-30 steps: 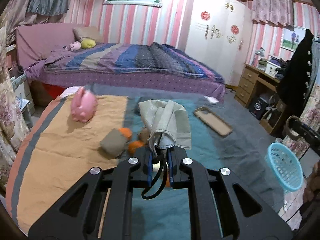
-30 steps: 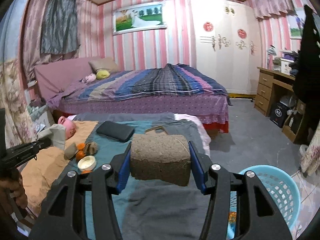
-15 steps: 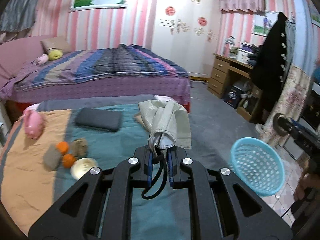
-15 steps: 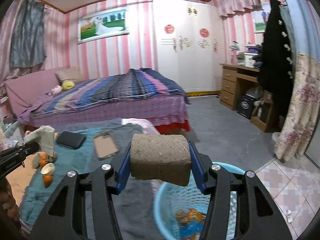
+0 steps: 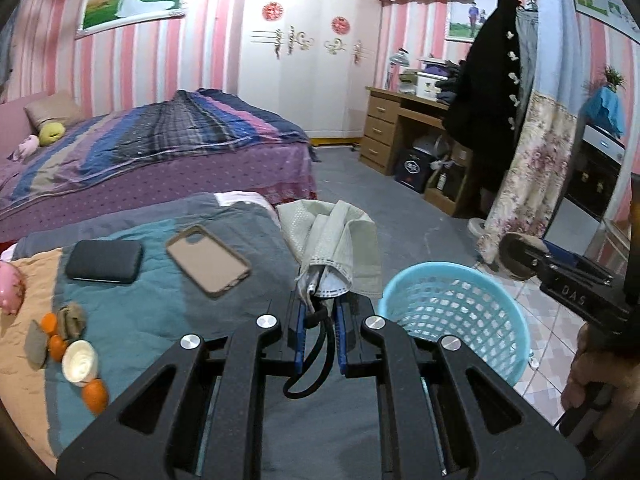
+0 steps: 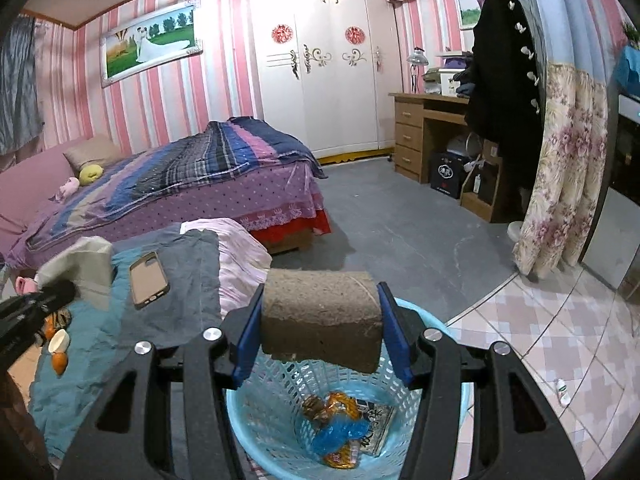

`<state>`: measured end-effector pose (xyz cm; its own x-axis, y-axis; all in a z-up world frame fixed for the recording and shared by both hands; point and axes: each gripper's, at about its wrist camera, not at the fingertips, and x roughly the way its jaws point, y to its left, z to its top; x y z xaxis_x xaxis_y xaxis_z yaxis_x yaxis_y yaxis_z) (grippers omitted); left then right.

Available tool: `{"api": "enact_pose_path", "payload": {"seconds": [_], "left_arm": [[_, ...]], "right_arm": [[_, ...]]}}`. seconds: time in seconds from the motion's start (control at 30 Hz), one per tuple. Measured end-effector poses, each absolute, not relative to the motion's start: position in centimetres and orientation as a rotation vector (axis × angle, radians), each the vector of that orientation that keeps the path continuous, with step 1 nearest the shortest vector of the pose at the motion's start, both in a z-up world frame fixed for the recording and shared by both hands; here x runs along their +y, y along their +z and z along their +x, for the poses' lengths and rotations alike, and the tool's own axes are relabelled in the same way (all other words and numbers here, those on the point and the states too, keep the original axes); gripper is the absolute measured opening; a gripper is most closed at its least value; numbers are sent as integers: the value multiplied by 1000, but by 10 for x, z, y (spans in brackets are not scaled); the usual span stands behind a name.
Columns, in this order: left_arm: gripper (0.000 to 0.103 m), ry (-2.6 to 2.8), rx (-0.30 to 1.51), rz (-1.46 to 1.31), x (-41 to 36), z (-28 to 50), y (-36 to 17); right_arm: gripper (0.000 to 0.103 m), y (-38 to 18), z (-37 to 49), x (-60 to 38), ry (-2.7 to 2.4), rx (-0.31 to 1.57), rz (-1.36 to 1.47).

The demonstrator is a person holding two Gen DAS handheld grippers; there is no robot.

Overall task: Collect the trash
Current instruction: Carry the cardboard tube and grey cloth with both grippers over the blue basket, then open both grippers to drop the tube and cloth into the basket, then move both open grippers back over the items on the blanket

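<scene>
Room: pink-striped bedroom; I work over a low blanket-covered surface.
Left view: my left gripper pinches a crumpled face mask, jaws nearly together; blue basket just right of them.
Right view: my right gripper clamps a brown cardboard roll directly above the basket, wrappers inside.

Left gripper, tilted downward, jaws nearly together and clamped on a crumpled face mask whose black strap loops back between the fingers. Right gripper, likewise tilted downward, jaws about half spread, blue pads pressed against both ends of a brown block. A bare hand grips the right gripper's handle.
</scene>
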<state>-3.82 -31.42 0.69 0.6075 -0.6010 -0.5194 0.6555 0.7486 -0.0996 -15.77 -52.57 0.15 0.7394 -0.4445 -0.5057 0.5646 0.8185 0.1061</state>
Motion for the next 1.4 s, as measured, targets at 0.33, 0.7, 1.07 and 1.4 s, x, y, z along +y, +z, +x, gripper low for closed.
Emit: {"api": "enact_pose_path", "payload": {"seconds": [0.33, 0.7, 1.07, 1.4], "left_arm": [[14, -833, 629, 121, -380, -45, -6], [96, -823, 639, 94, -391, -37, -12], [97, -353, 549, 58, -170, 20, 10], [97, -57, 613, 17, -29, 40, -38]], "right_arm": [[84, 2, -193, -557, -791, 362, 392], [85, 3, -212, -572, -816, 302, 416], [85, 7, -148, -497, -503, 355, 253], [85, -21, -74, -368, -158, 472, 180]]}}
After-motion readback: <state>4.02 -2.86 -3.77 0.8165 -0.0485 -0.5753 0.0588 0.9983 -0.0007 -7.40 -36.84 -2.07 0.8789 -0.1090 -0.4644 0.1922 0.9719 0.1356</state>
